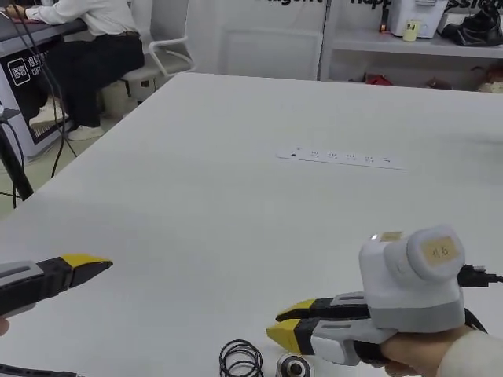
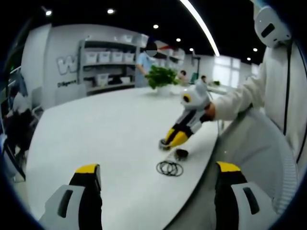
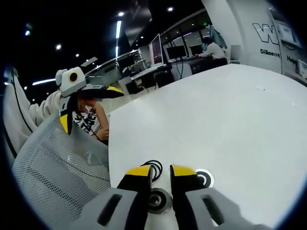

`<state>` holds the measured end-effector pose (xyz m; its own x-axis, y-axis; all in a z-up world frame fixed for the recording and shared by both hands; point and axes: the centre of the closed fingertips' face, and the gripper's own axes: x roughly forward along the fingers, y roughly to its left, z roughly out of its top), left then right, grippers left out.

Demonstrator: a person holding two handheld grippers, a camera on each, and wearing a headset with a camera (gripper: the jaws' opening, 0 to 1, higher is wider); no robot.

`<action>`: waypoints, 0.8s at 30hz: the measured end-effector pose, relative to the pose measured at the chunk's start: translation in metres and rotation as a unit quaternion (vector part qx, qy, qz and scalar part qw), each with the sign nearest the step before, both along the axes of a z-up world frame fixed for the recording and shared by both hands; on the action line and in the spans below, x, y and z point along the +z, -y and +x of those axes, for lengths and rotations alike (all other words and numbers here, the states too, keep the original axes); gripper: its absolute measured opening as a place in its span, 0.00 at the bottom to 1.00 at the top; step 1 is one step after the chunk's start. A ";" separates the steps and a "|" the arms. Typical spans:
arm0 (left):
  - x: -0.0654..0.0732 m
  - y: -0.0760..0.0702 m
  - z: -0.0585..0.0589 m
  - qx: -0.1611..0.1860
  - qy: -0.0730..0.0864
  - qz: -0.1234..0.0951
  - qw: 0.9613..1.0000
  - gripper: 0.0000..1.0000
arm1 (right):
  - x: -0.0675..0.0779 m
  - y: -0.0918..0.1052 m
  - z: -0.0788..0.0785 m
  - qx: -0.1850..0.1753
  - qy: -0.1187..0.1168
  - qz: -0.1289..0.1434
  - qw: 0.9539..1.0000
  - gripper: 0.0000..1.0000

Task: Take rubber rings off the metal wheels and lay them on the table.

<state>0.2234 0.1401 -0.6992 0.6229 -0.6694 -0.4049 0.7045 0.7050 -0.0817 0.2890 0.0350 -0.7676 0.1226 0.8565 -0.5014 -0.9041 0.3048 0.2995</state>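
Observation:
Several black rubber rings point(image 1: 240, 359) lie in a loose heap near the table's front edge, also seen as rings point(image 2: 169, 168) and rings point(image 3: 154, 167). A metal wheel point(image 1: 293, 366) stands just right of them. My right gripper point(image 1: 284, 323) hovers low over that spot with only a narrow gap between its jaws and nothing between the tips. Under its jaws lies one wheel point(image 3: 158, 200), and a second wheel point(image 3: 204, 178) sits to the right. My left gripper point(image 1: 82, 318) is off to the left, wide open and holding nothing.
A white power strip point(image 1: 342, 157) lies across the middle of the white table point(image 1: 236, 196). Someone sits at a desk at the far left point(image 1: 86, 47), with a chair point(image 1: 161, 63) beside them. Shelves point(image 1: 409, 47) stand behind the table.

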 end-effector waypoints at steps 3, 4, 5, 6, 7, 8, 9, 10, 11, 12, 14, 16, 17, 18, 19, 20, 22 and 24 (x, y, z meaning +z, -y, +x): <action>0.001 0.001 0.000 0.000 0.001 -0.001 1.000 1.00 | 0.003 0.003 0.002 0.000 0.007 -0.001 1.000 0.16; 0.001 0.001 0.000 -0.001 0.001 0.000 1.000 1.00 | 0.004 0.004 0.001 0.002 0.008 0.000 1.000 0.17; 0.001 0.001 0.000 -0.001 0.001 0.000 1.000 1.00 | 0.006 0.005 0.001 0.004 0.009 0.001 1.000 0.19; 0.001 0.001 0.000 -0.001 0.001 0.000 1.000 1.00 | 0.008 0.005 0.001 0.007 0.012 0.002 1.000 0.20; 0.001 0.001 0.000 -0.001 0.001 -0.001 1.000 1.00 | 0.009 0.006 0.001 0.009 0.014 0.002 1.000 0.22; 0.002 0.002 0.000 -0.002 0.001 -0.001 1.000 1.00 | 0.010 0.007 0.000 0.011 0.015 0.001 1.000 0.25; 0.002 0.002 0.000 -0.003 0.002 -0.002 1.000 1.00 | 0.011 0.008 0.000 0.013 0.016 0.001 1.000 0.27; 0.003 0.003 0.000 -0.003 0.003 -0.003 1.000 1.00 | 0.013 0.008 0.000 0.015 0.018 0.002 1.000 0.28; 0.003 0.003 -0.001 -0.005 0.002 -0.003 1.000 1.00 | 0.013 0.009 -0.001 0.016 0.019 0.003 1.000 0.31; 0.003 0.004 0.000 -0.006 0.003 -0.002 1.000 1.00 | 0.015 0.009 -0.001 0.018 0.019 0.004 1.000 0.32; 0.003 0.005 0.000 -0.008 0.004 -0.002 1.000 1.00 | 0.019 0.010 -0.002 0.021 0.020 0.008 1.000 0.36; 0.004 0.005 0.000 -0.009 0.005 -0.003 1.000 1.00 | 0.022 0.011 -0.003 0.023 0.024 0.008 0.999 0.39; 0.005 0.005 0.000 -0.009 0.005 -0.003 1.000 1.00 | 0.023 0.012 -0.003 0.024 0.026 0.006 0.999 0.41; 0.005 0.005 0.000 -0.010 0.005 -0.003 1.000 1.00 | 0.023 0.013 -0.003 0.025 0.029 0.004 0.999 0.41; 0.005 0.005 0.000 -0.010 0.005 -0.002 1.000 1.00 | 0.024 0.015 -0.003 0.025 0.029 0.002 0.999 0.42; 0.005 0.006 0.000 -0.011 0.006 -0.002 1.000 1.00 | 0.024 0.016 -0.003 0.024 0.028 0.001 0.999 0.44; 0.006 0.006 0.000 -0.012 0.006 -0.002 1.000 1.00 | 0.026 0.018 -0.003 0.022 0.026 0.001 0.999 0.47; 0.006 0.006 0.001 -0.014 0.006 -0.002 1.000 1.00 | 0.031 0.021 -0.003 0.020 0.030 0.001 0.999 0.49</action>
